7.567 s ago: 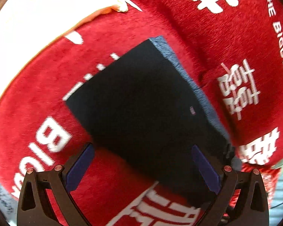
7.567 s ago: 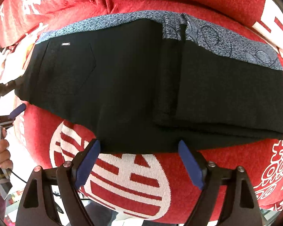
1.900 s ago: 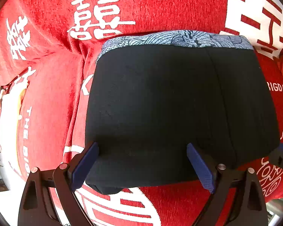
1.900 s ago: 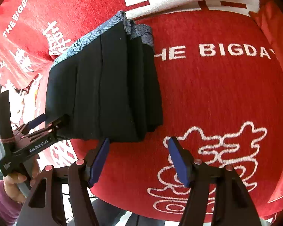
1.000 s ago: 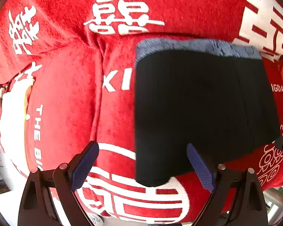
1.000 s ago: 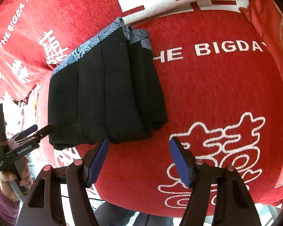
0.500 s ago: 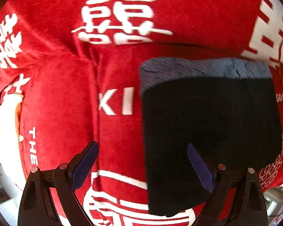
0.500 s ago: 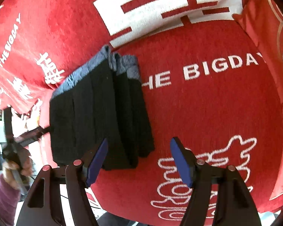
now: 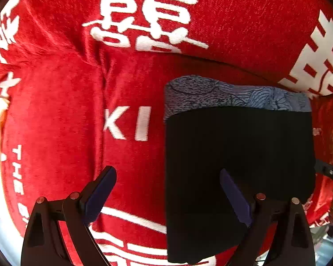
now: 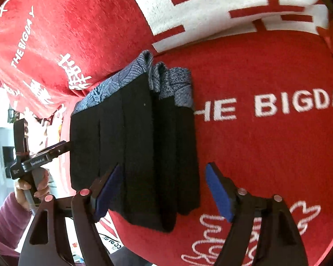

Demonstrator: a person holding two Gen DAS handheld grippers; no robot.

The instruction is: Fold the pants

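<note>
**Folded pants lie on the red cover, both tongs spread**

The largest thing is the red cover [image 9: 55, 115] with white letters and signs; it lies over a soft, rounded seat and fills both views. In the right wrist view the words "THE BIGDA" run across the seat part, and a big white block with red bars is on the back part above it.

On this cover lie the pants [image 9: 237, 159], folded into a thick black packet with several layers. A blue-grey patterned band runs along the far edge of the packet, close to the crease where the seat meets the back. In the right wrist view the pants [image 10: 139, 146] reach to the near edge of the seat, and their near corner hangs a little over it.

The left gripper [image 9: 166, 197] points down, its jaws spread wide. One blue pad is in front of the black cloth, the other over the red cover; they pinch nothing.

The right gripper [image 10: 164, 190] has its jaws opening. The near end of the packet is between them, but the pads do not press it.

At the left edge of the right wrist view a hand [image 10: 31, 186] in a purple sleeve [image 10: 4, 219] holds the left gripper's handle.
</note>
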